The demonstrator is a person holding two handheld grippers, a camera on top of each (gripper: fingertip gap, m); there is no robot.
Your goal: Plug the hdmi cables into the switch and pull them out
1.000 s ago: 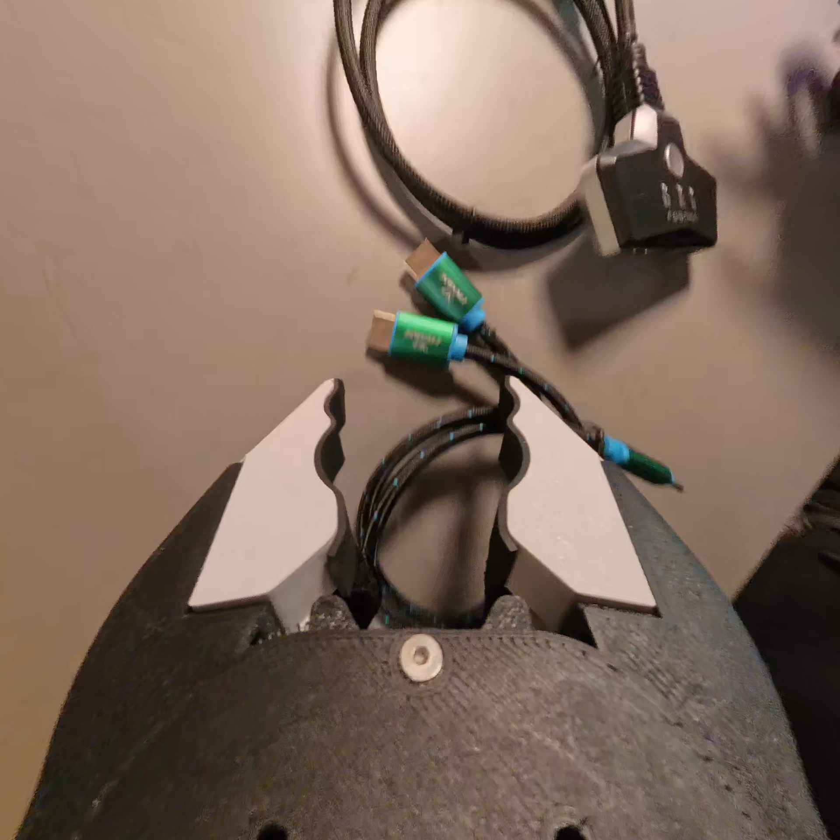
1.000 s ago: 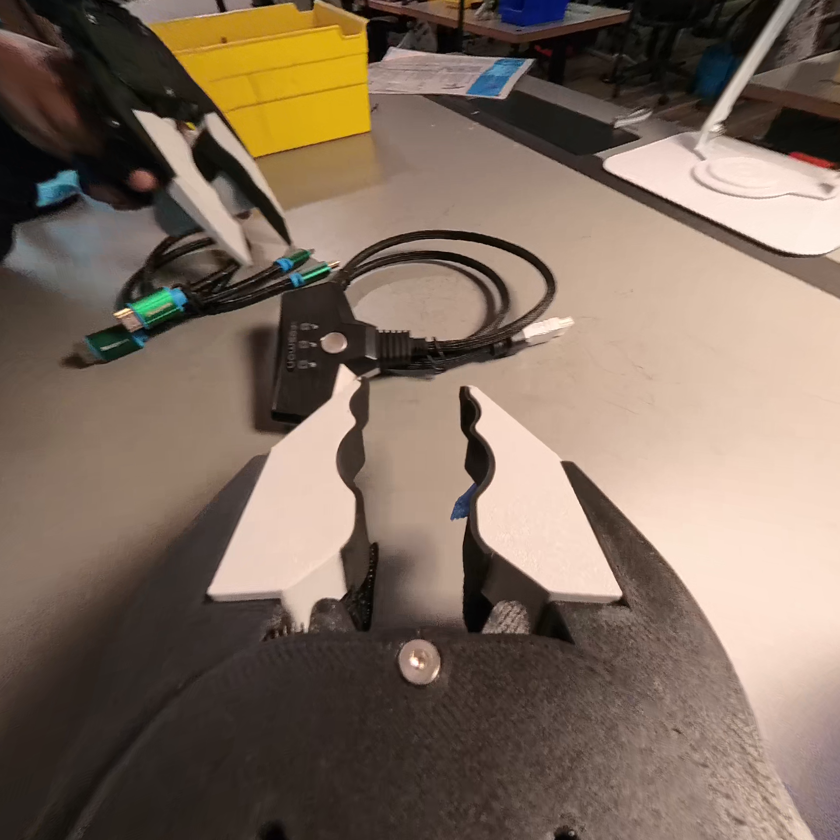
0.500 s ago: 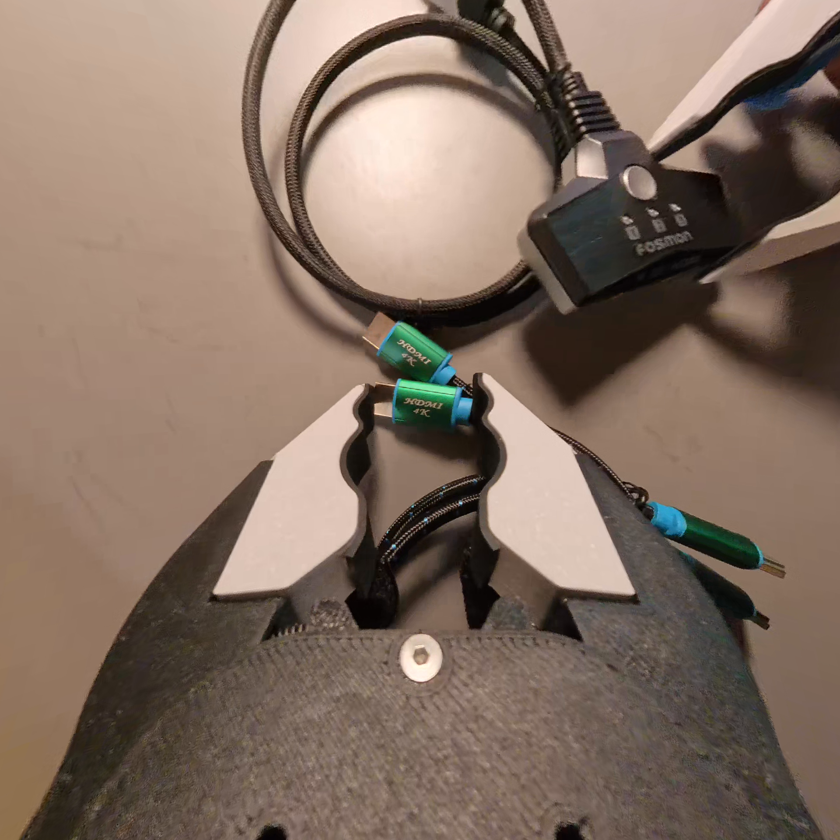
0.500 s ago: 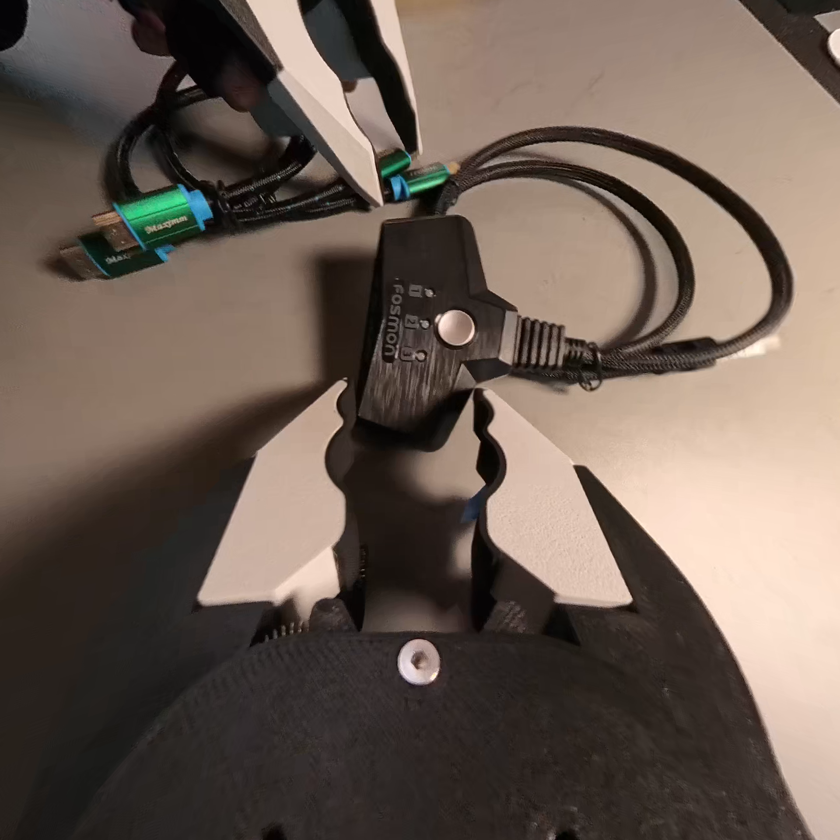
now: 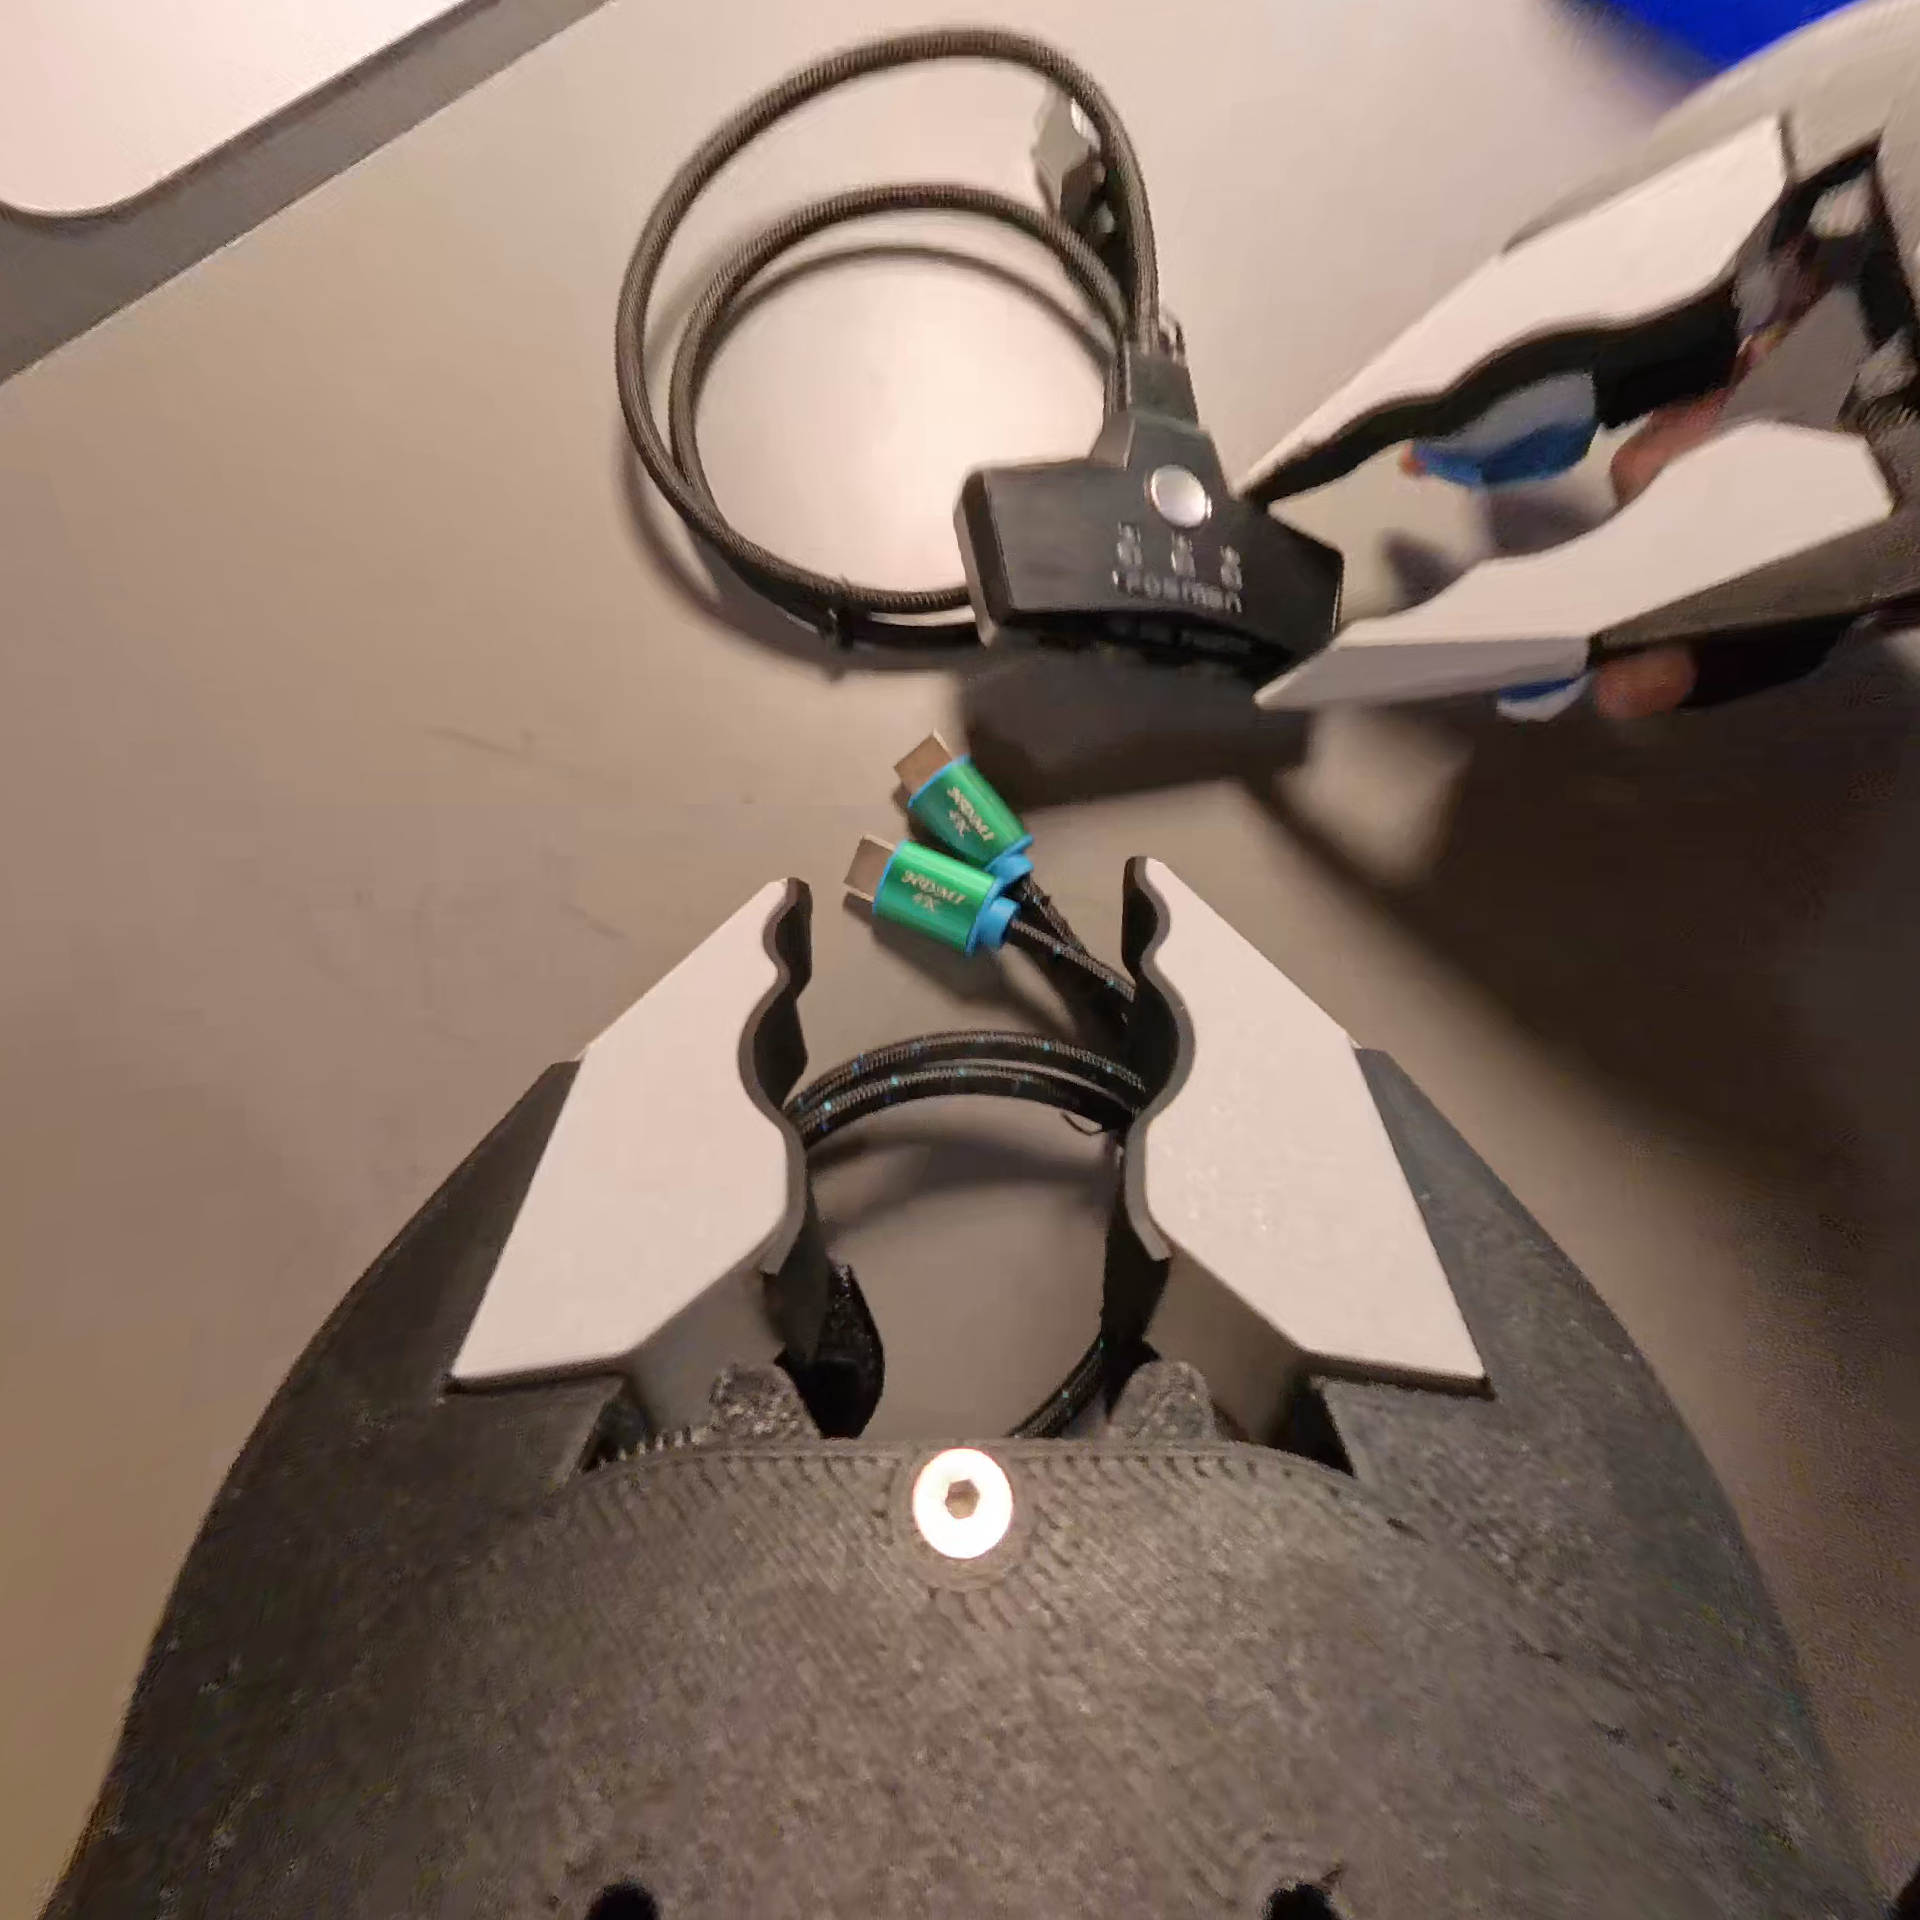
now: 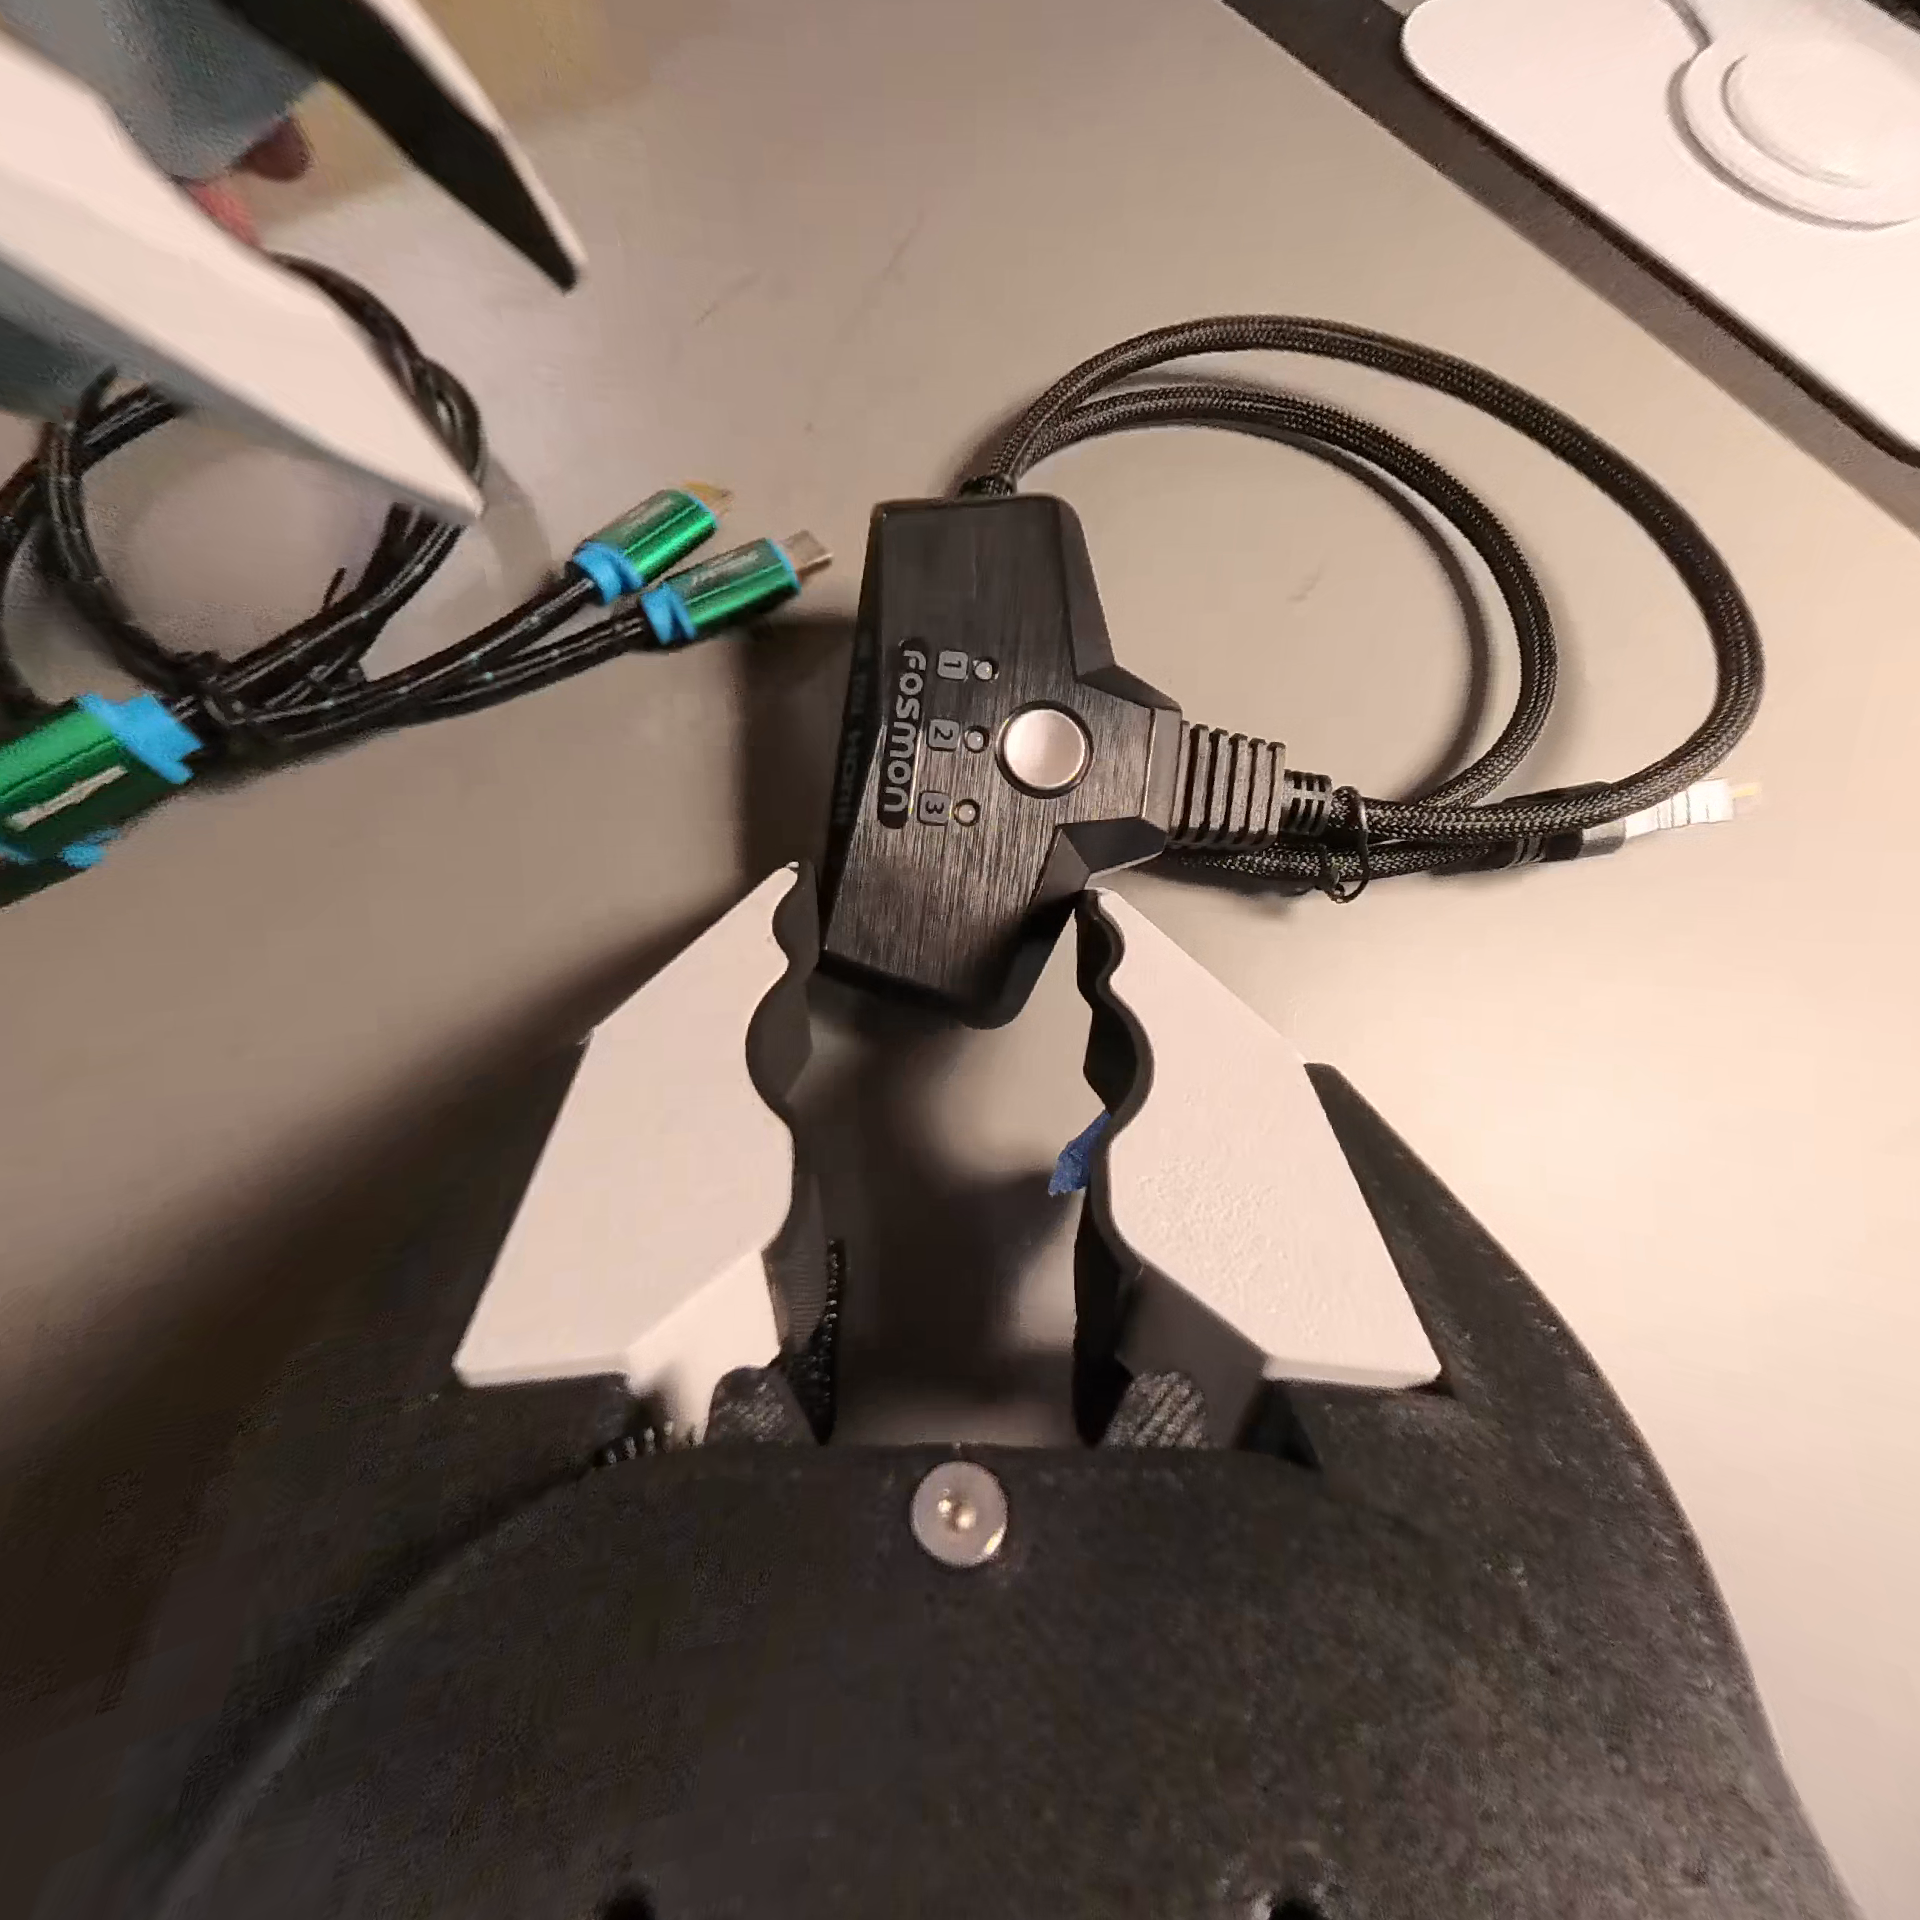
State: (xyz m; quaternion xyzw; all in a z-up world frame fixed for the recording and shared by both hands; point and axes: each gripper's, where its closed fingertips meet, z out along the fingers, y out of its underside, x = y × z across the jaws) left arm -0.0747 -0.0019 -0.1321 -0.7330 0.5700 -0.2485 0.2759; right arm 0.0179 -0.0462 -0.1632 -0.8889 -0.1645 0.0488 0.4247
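Observation:
The black HDMI switch (image 6: 966, 748) lies on the tan table with its round button up. My right gripper (image 6: 940, 894) has both fingertips against the sides of the switch's near end, and it also shows in the left wrist view (image 5: 1268, 592). The switch (image 5: 1143, 551) is ahead and right of my left gripper (image 5: 964, 883), which is open and empty. Two green HDMI plugs with blue collars (image 5: 930, 899) lie just under and ahead of its fingertips. Their black-and-blue braided cables (image 5: 966, 1070) loop between its fingers.
The switch's own black braided cable (image 6: 1662, 582) coils to the right and ends in a silver plug (image 6: 1683, 821). Two slim green plugs (image 6: 686, 561) lie close to the switch's far left corner. A white lamp base (image 6: 1766, 135) sits at the far right. A person's fingers (image 5: 1652, 675) hold the right gripper.
My left gripper has opened wider and drawn back a little from the green plugs. My right gripper has stayed at the switch's end, and the switch has turned relative to the left view.

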